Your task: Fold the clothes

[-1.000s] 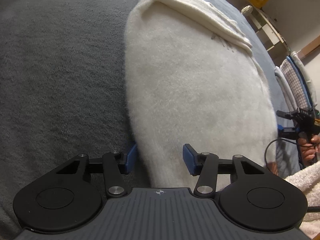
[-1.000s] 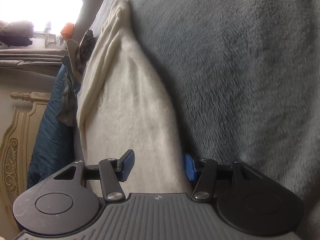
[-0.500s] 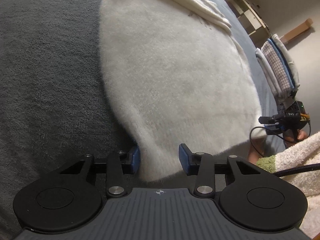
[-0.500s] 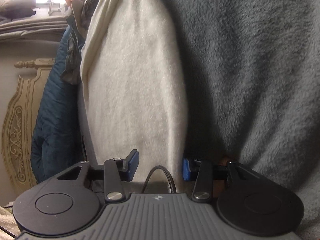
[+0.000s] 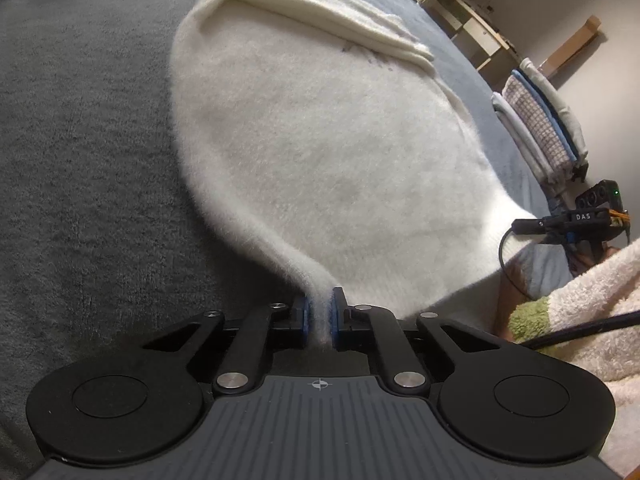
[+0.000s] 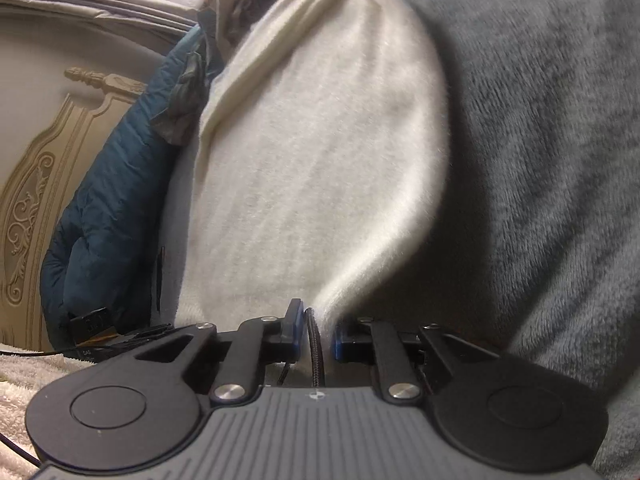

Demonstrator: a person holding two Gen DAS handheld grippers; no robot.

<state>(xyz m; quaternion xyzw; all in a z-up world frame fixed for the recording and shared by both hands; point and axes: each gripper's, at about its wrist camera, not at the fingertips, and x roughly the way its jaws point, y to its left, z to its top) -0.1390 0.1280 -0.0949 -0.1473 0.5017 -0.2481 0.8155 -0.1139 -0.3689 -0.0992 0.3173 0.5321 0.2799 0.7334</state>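
A fluffy white sweater (image 5: 320, 132) lies spread on the grey fleece blanket (image 5: 80, 160), its sleeve folded across the far end. My left gripper (image 5: 319, 314) is shut on the sweater's near left corner, and the cloth rises in a ridge from the blue pads. In the right wrist view the same white sweater (image 6: 312, 168) fills the middle. My right gripper (image 6: 318, 328) is shut on its near right corner, with a black braided cable (image 6: 314, 344) caught between the pads beside the cloth. The right gripper (image 5: 576, 220) also shows at the far right of the left wrist view.
A stack of folded clothes (image 5: 540, 128) and a wooden shelf (image 5: 468, 20) stand at the right. A dark blue padded jacket (image 6: 112, 200) and dark garments (image 6: 240, 12) lie by the carved headboard (image 6: 36, 184). A person's fuzzy cream sleeve (image 5: 580, 312) is close by.
Both grippers went from open around the sweater's near edge to shut on its corners. The cloth at each corner now lifts into a ridge.
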